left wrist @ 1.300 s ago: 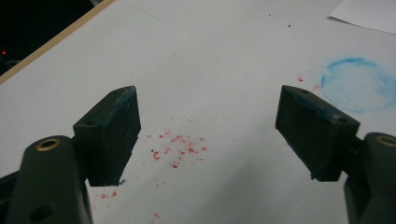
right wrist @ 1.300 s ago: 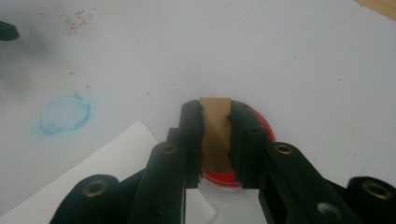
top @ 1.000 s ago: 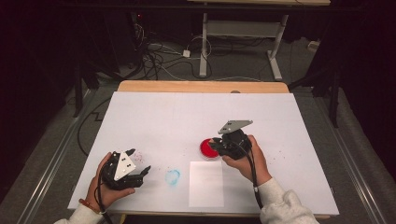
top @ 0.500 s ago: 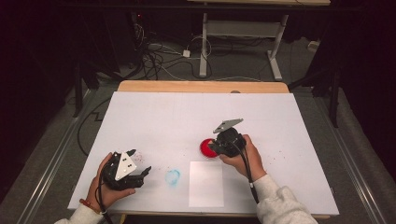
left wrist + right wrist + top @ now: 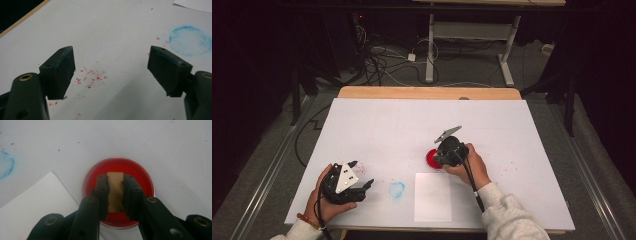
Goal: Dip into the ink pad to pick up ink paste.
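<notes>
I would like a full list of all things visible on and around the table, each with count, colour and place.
Stamp: one, tan wooden, between the right gripper's jaws, over the ink pad.
Ink pad: one, red, round, table centre-right.
Paper sheet: one, white, near edge, beside the pad.
Ring print: one, blue, left of the sheet.
Specks: many, red, near the left gripper.
Table: one, white top.
Cables: several, floor beyond.
Left gripper: black, open, near-left.
Right gripper: black, shut on stamp.

tan wooden block (image 5: 115, 191) upright over round red ink pad (image 5: 140, 173), beside white paper sheet (image 5: 432, 197)
</notes>
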